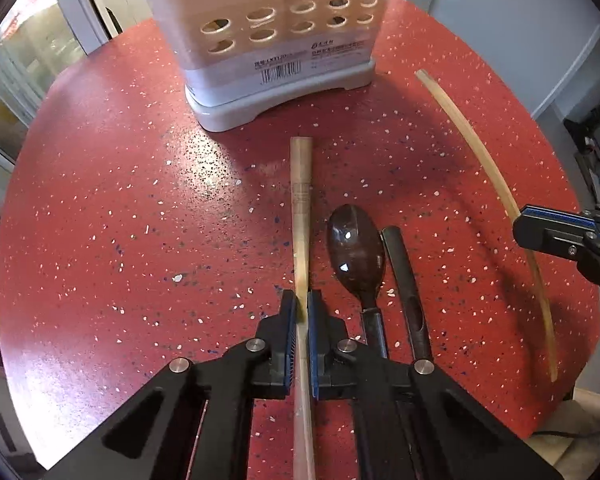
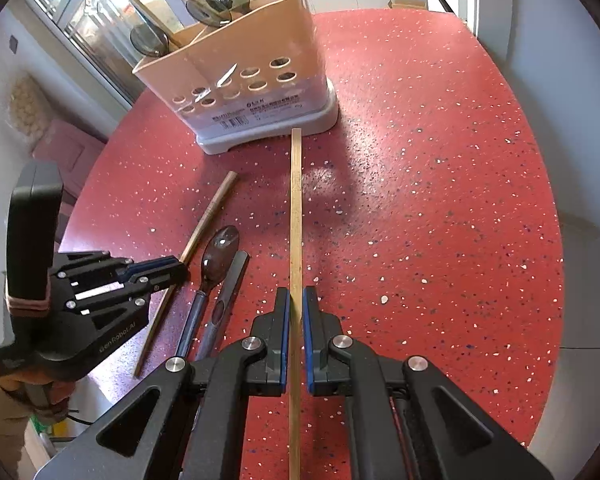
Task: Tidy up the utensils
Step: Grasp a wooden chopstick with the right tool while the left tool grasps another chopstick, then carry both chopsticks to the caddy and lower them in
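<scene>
The red speckled desk [image 2: 440, 200] is lying bare to the right, up to its curved edge. The left hand-held gripper [image 1: 302, 304] is pointing steeply down, clamping a thick bamboo chopstick [image 1: 301, 200]. The right hand-held gripper [image 2: 296, 300] is gripping a thin chopstick [image 2: 296, 208]. Both chopsticks are reaching toward the far utensil holder [image 2: 236, 80]. A dark spoon [image 1: 354, 248] is lying between them, its handle hidden.

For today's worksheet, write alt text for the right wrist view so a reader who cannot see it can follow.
The right gripper is shut on a thin bamboo chopstick that points toward a beige utensil holder on a red speckled table. At left, the left gripper clamps a thicker chopstick, beside a dark spoon and a dark handle.
</scene>
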### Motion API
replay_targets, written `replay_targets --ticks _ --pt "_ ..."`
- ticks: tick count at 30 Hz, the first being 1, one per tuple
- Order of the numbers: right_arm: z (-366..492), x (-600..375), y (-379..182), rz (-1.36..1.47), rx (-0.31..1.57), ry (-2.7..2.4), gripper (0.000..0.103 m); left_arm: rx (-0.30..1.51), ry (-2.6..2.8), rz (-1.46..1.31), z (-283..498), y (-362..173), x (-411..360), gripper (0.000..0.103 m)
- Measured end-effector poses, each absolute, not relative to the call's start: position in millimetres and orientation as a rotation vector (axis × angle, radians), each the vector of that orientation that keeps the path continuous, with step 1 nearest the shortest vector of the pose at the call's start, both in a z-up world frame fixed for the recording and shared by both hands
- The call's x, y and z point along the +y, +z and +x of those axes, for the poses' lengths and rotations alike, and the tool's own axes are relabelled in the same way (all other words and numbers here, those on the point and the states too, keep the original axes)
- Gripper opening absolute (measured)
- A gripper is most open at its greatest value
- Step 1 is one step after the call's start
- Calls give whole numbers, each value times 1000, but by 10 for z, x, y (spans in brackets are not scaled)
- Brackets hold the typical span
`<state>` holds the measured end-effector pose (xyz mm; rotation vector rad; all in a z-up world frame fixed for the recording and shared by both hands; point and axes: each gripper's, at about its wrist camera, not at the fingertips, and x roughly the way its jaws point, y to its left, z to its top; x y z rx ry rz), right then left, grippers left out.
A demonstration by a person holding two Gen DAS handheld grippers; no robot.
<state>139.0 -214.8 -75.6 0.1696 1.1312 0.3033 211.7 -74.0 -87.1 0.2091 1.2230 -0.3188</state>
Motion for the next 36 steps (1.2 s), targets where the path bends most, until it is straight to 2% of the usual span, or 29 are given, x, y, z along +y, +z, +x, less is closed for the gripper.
replay_targets --ticks 6,18,36 --pt "1338 -2247 -713 211 1098 330 7 1105 -304 124 1825 -734 -607 34" --pt "1194 -2377 -418 248 967 391 7 923 -308 15 1535 -111 -402 34" --pt "1324 -2272 168 214 814 425 7 769 -296 -74 1720 258 -352 34"
